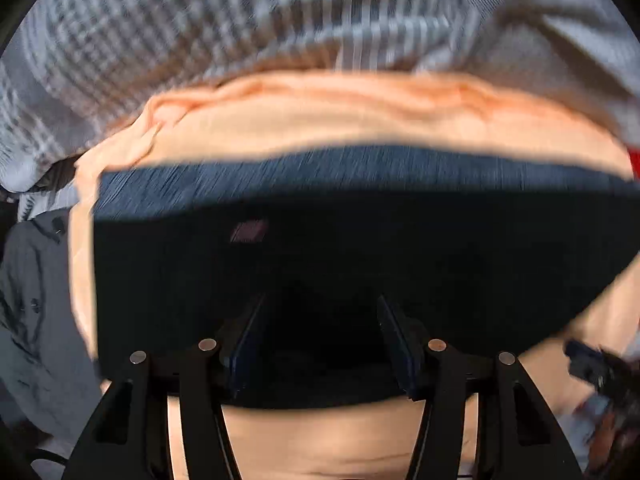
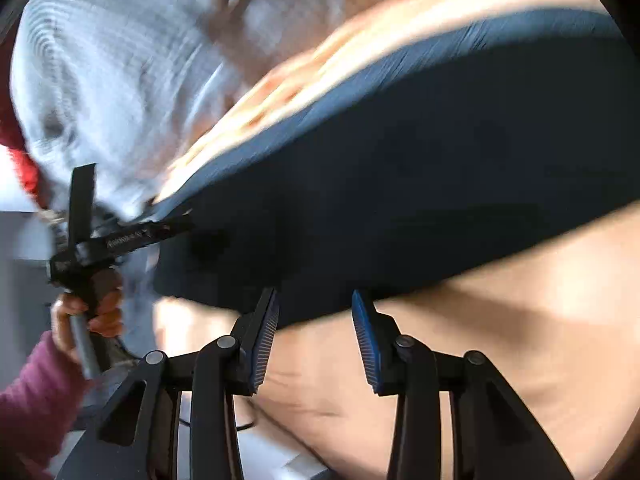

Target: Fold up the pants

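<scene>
Dark navy pants (image 1: pixel 320 240) lie folded over a peach sheet (image 1: pixel 320 120), with a small label on the near layer. My left gripper (image 1: pixel 320 300) points straight down into them. Its fingers stand apart with dark cloth packed between them, and the fabric rides along with it. From the right wrist view the pants (image 2: pixel 400 184) bulge up off the sheet (image 2: pixel 520 340), and the left gripper (image 2: pixel 176 226) bites their left edge. My right gripper (image 2: pixel 315 294) stands open at the near hem, with only sheet showing between its blue pads (image 2: pixel 264 340).
A grey plaid blanket (image 1: pixel 200 40) is bunched beyond the sheet, also seen at upper left (image 2: pixel 100 80). A grey garment (image 1: pixel 32 300) hangs at the left. A hand (image 2: pixel 92 316) with a maroon sleeve (image 2: pixel 32 392) holds the left gripper's handle. Something red (image 2: pixel 20 160) sits at the edge.
</scene>
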`<control>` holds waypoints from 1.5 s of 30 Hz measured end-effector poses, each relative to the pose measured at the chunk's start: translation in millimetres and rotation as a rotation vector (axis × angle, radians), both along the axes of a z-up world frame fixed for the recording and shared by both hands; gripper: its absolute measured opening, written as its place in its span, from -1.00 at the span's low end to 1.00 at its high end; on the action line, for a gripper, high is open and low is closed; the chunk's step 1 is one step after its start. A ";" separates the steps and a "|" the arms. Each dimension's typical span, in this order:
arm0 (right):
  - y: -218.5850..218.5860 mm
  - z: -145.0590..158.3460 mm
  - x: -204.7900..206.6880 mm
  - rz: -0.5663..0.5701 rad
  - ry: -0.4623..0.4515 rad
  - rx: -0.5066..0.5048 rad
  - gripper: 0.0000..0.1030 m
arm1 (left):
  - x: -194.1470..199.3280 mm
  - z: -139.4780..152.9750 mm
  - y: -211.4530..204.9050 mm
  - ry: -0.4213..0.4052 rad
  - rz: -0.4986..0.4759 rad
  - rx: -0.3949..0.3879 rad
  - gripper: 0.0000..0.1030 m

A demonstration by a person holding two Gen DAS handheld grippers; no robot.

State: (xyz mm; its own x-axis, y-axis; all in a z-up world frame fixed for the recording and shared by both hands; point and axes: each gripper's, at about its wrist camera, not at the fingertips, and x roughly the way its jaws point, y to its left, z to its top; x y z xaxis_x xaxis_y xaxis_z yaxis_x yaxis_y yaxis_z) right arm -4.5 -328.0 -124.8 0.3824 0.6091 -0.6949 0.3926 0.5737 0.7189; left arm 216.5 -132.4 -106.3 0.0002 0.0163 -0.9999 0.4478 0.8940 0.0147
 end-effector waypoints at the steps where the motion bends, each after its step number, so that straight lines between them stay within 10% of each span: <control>1: 13.3 -7.5 -0.2 0.000 0.006 0.038 -0.18 | -7.3 1.4 12.0 -0.013 -0.003 0.029 0.13; 10: 69.0 -50.5 24.9 -0.044 0.020 0.116 -0.15 | -23.3 -36.1 41.0 -0.134 0.218 0.033 0.31; 12: 67.0 -51.2 29.5 -0.056 0.039 0.126 -0.32 | -26.3 -36.2 48.1 -0.132 0.242 0.010 0.39; 13: 68.4 -49.3 34.9 -0.060 0.040 0.123 -0.81 | -29.2 -39.2 49.1 -0.122 0.252 0.000 0.39; 21: 73.7 -40.3 7.6 0.050 0.099 0.044 -0.92 | -15.0 -44.9 59.3 -0.138 0.224 0.027 0.60; 28: 2.8 10.5 -0.7 -0.020 0.014 -0.176 -0.85 | -56.2 1.6 2.6 -0.151 0.086 -0.100 0.47; 33: -37.3 -2.9 24.8 -0.009 0.102 -0.378 -0.57 | -84.4 -31.5 -52.6 -0.090 -0.019 -0.077 0.48; 39: -82.5 3.0 -25.2 -0.167 0.085 -0.276 -0.63 | -111.2 -52.4 -56.6 -0.171 -0.116 0.017 0.50; 45: -101.1 23.9 -78.9 -0.219 0.112 -0.253 -0.15 | -97.5 -27.6 -69.6 -0.101 -0.035 0.041 0.50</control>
